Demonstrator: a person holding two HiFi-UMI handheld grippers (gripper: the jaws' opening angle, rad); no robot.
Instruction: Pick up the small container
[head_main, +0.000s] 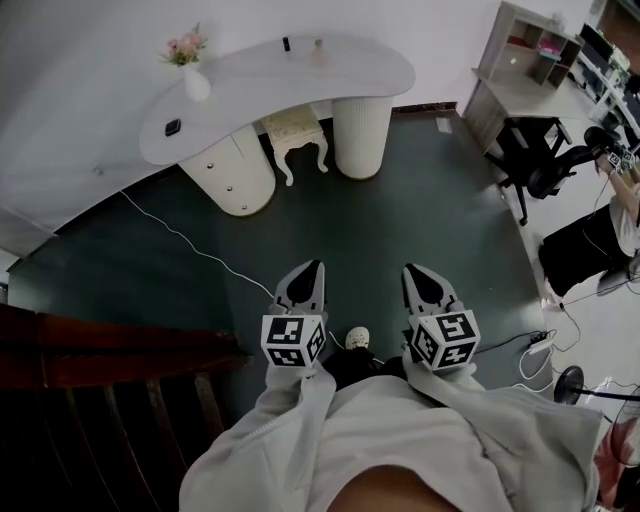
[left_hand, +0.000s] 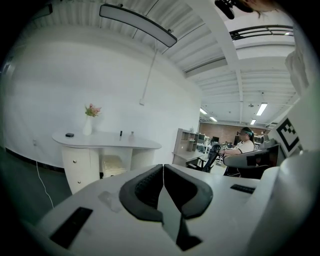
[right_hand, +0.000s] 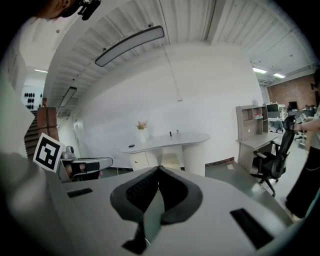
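Note:
A white curved desk (head_main: 300, 75) stands far ahead across the dark floor. On its top are a white vase with pink flowers (head_main: 195, 78), a flat black object (head_main: 173, 127), a thin dark item (head_main: 286, 43) and a small pale container (head_main: 319, 45). That container (left_hand: 131, 134) also shows in the left gripper view, and as a tiny shape (right_hand: 177, 132) in the right gripper view. My left gripper (head_main: 316, 266) and right gripper (head_main: 410, 270) are held close to my body, side by side, far from the desk. Both are shut with nothing in them: left jaws (left_hand: 163, 165) and right jaws (right_hand: 158, 168) meet.
A cream stool (head_main: 295, 130) sits under the desk. A white cable (head_main: 190, 245) runs across the floor. Dark wooden furniture (head_main: 100, 360) is at my left. At the right are a black office chair (head_main: 545, 170), a shelf desk (head_main: 520, 70) and a person (head_main: 610, 230).

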